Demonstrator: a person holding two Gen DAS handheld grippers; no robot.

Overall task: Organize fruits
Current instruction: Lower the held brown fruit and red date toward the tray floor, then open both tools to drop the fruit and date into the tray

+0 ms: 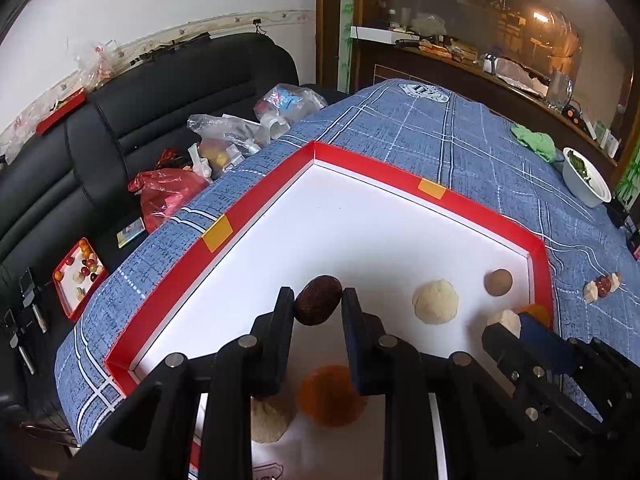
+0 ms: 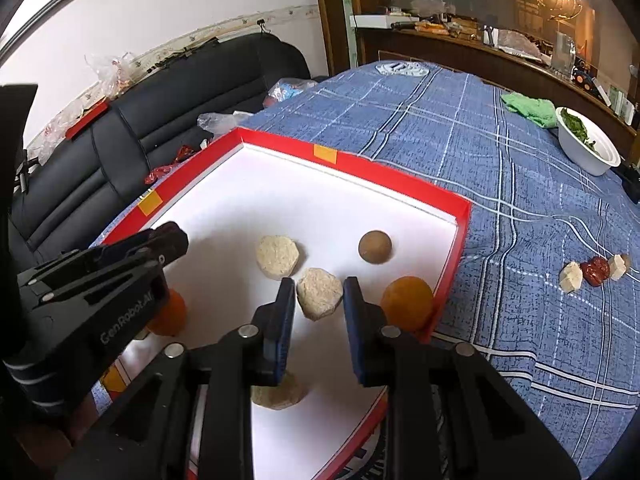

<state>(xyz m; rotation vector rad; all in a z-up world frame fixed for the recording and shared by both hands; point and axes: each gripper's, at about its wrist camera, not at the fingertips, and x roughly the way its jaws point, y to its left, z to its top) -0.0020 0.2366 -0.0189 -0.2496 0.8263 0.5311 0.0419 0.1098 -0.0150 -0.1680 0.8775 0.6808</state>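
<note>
Over the red tray: both tongs hang above the white floor of the red tray (image 1: 256, 210) on the table.
Left tongs (image 1: 318, 300): closed narrow on a dark brown fruit (image 1: 319, 299), gripped across its middle.
Right tongs (image 2: 319, 294): pinching a pale faceted piece (image 2: 320, 293) by its flat sides.
Handling: both look light and firm; the dark one's rounded skin may slip, so a mid-body hold suits.
Loose: orange fruit (image 2: 407, 307) against the tray wall.

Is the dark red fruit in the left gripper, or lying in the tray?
In the gripper: the dark red fruit sits clamped between the left gripper's fingers.
</note>
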